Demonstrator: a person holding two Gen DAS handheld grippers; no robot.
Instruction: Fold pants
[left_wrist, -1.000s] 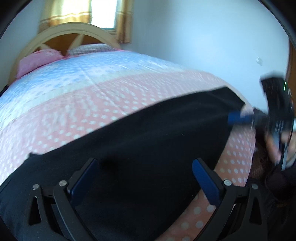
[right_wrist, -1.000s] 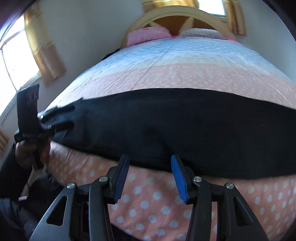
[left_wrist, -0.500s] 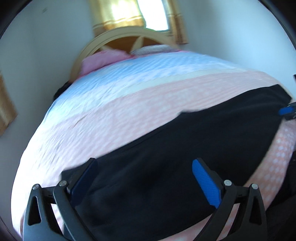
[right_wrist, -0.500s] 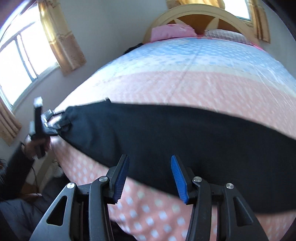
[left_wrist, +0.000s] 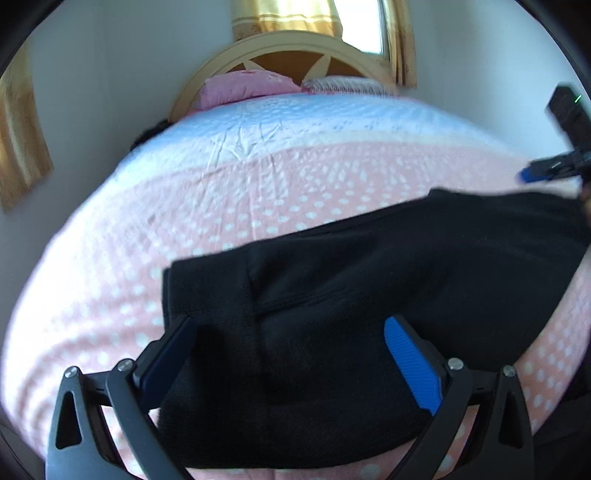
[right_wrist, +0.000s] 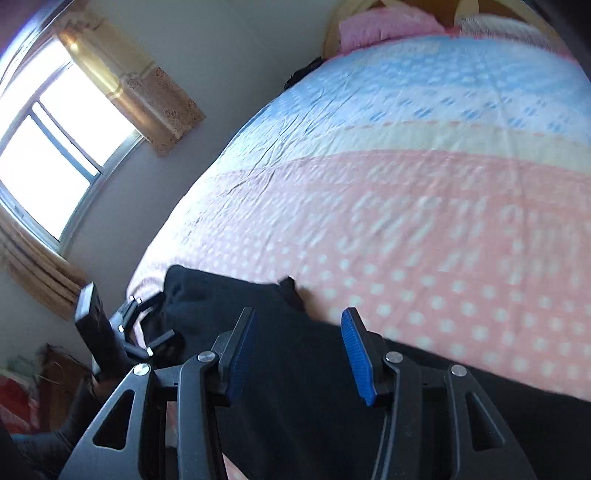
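Black pants (left_wrist: 332, 295) lie flat across the near end of the bed, on the pink dotted cover; they also show in the right wrist view (right_wrist: 295, 369). My left gripper (left_wrist: 291, 354) is open, its jaws wide over the waistband end of the pants, holding nothing. It shows small at the left of the right wrist view (right_wrist: 147, 325), at the pants' left end. My right gripper (right_wrist: 299, 350) is open over the pants, jaws apart, empty. It shows at the far right of the left wrist view (left_wrist: 532, 173), above the pants' other end.
The bed cover (left_wrist: 258, 177) is pink near me and light blue further back, with pillows (left_wrist: 247, 83) and a wooden headboard (left_wrist: 284, 48). A window with curtains (right_wrist: 66, 129) is on the left wall. The bed's left edge (right_wrist: 177, 221) drops to the floor.
Both grippers have swung left along the pants. The left one now hovers over the left end, and the right one has come in over the pants. Both stayed open.
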